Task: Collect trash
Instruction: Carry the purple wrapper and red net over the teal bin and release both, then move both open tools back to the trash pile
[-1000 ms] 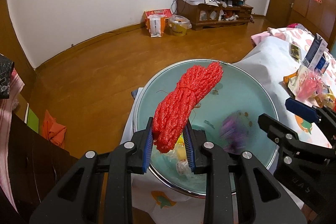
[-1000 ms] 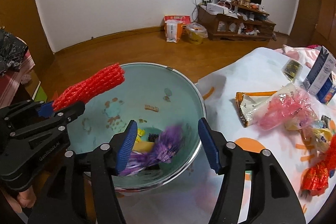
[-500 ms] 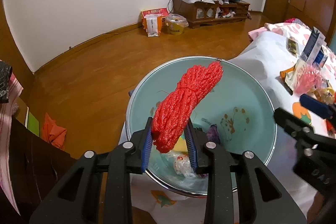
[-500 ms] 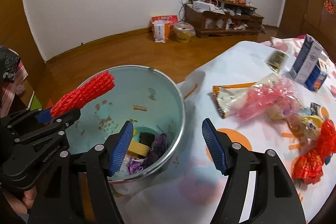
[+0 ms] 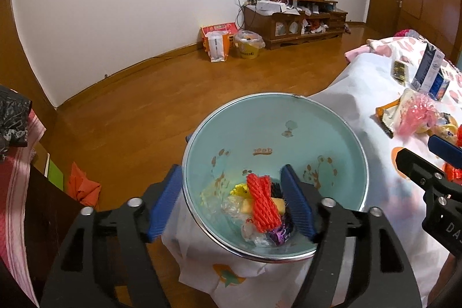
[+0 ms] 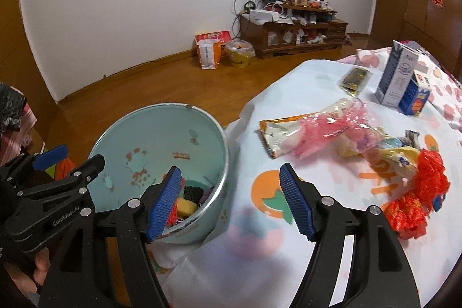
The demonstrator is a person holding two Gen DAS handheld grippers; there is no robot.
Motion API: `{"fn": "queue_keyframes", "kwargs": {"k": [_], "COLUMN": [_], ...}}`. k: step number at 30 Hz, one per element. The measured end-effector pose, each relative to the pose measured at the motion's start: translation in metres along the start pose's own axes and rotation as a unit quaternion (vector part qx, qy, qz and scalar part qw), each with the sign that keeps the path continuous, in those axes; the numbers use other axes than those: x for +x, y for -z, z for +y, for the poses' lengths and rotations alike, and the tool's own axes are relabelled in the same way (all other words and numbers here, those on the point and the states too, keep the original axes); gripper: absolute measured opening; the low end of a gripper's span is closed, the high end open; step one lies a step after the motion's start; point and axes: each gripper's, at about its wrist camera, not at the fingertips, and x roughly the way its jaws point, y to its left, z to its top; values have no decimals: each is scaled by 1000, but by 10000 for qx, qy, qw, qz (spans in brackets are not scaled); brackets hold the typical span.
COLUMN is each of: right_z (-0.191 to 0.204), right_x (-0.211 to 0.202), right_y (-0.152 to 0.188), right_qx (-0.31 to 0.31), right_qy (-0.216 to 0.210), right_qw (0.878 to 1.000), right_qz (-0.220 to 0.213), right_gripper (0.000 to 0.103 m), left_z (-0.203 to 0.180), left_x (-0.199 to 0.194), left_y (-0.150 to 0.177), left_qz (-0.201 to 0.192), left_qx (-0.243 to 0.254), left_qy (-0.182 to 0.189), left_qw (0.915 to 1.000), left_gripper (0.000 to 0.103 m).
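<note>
Red mesh netting (image 5: 263, 202) lying loose at the bottom of the pale blue bin (image 5: 288, 117), atop a yellow piece, clear plastic and purple scraps. Above it, left gripper (image 5: 234, 202) spread wide and empty, one blue pad outside the rim at 9 o'clock, the other over the inside at 3 o'clock. Toward 3 o'clock of the bin, right gripper (image 6: 234, 202) likewise spread, gripping nothing, hovering over the white fruit-print cloth (image 6: 288, 250) just beside the bin's rim. Farther out on the cloth at 2 o'clock: pink plastic bag (image 6: 326, 129) across an orange-edged wrapper (image 6: 274, 134), crumpled red netting (image 6: 424, 192), a blue-and-white carton (image 6: 400, 77).
</note>
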Motion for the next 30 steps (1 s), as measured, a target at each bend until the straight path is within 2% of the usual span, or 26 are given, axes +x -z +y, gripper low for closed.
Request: {"fn": "queue_keyframes", "kwargs": {"k": [11, 21, 30], "right_z": [-31, -74, -136], "right_x": [-24, -44, -68], "right_y": [7, 27, 56], "right_qx": [390, 797, 1321], "right_qy": [194, 418, 882], "right_qw": [9990, 9958, 9871], "right_qz": [-130, -174, -219], "right_gripper": [73, 73, 73], "left_z": [-29, -61, -100], "left_x": [-25, -41, -46], "left_y": [3, 9, 19], "left_qz": [-122, -135, -114], "left_qx": [204, 442, 774], "left_qy": [73, 276, 496], "left_qw": [9997, 9985, 9957], "left_gripper": [87, 89, 89]}}
